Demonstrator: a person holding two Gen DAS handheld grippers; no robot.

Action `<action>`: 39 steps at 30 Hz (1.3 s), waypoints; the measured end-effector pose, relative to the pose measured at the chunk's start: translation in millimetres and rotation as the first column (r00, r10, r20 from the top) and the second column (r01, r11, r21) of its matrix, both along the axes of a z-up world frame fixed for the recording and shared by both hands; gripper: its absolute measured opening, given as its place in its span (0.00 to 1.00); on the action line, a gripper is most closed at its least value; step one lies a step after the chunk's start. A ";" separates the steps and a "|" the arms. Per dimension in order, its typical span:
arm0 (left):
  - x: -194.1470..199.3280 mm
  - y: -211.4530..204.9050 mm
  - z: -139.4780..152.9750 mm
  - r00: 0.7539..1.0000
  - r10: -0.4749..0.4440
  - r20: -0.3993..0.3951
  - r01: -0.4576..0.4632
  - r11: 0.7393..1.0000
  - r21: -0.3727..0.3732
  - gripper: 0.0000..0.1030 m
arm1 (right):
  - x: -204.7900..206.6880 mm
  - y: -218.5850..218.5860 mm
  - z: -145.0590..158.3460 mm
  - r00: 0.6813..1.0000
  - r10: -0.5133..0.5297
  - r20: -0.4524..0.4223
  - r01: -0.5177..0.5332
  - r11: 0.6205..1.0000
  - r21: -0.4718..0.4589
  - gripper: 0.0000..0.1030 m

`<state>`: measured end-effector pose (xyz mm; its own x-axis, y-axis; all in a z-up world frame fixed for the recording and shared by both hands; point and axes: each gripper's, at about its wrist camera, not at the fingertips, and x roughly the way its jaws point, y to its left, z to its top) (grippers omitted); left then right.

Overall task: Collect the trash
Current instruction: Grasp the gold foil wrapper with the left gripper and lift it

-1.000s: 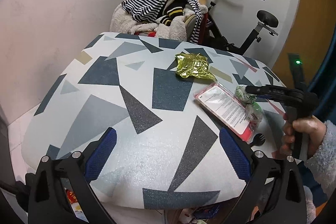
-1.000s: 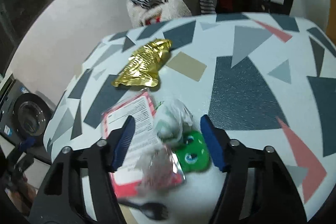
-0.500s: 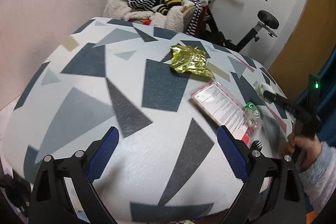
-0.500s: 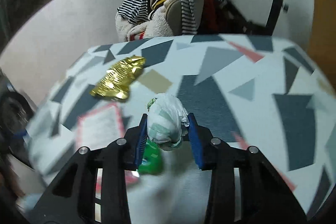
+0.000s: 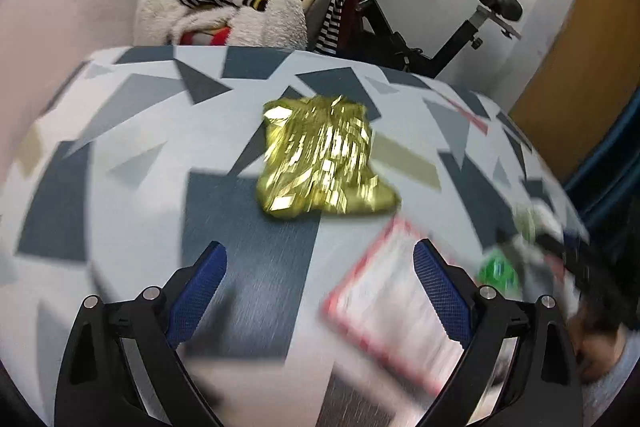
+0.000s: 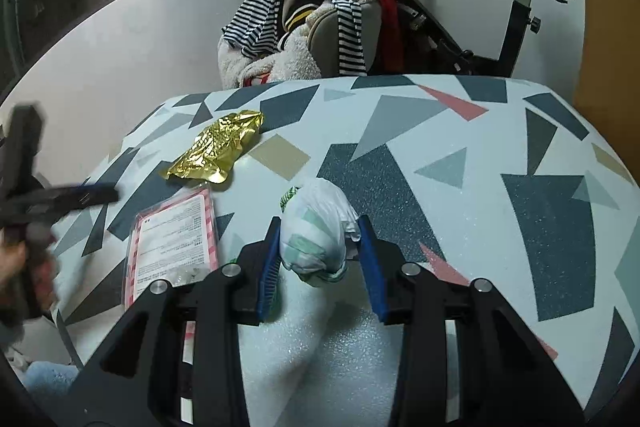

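A crumpled gold foil wrapper [image 5: 326, 165] lies on the patterned table [image 5: 132, 163], just ahead of my open, empty left gripper [image 5: 320, 285]. A red-bordered flat packet [image 5: 394, 307] lies under its right finger. My right gripper [image 6: 320, 251] is shut on a crumpled white and green plastic bag [image 6: 316, 231] and holds it above the table. The gold wrapper [image 6: 218, 151] and the red packet [image 6: 174, 231] lie to its left. A green scrap [image 5: 498, 273] lies by the packet. The left gripper shows blurred in the right wrist view [image 6: 76, 197].
A chair piled with striped and fluffy clothes [image 6: 304, 23] stands behind the table's far edge. An exercise bike [image 6: 516, 11] stands at the back right beside a wooden door [image 5: 576, 67]. A white wall runs along the left.
My left gripper has moved forward over the table toward the gold wrapper. My right gripper closed on the white and green bag and lifted it off the table.
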<state>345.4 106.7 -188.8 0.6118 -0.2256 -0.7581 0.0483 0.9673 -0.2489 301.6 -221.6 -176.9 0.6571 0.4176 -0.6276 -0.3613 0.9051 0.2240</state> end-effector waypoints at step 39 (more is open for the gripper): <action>109.9 -6.5 -22.3 0.989 0.102 -0.104 -0.098 0.994 0.045 0.90 | 0.5 7.8 -4.2 0.999 0.034 0.005 -0.033 0.999 -0.018 0.38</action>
<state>455.2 100.2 -211.1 0.5454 -0.1357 -0.8271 -0.0740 0.9751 -0.2088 302.2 -213.8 -181.2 0.6465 0.4279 -0.6316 -0.3927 0.8964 0.2054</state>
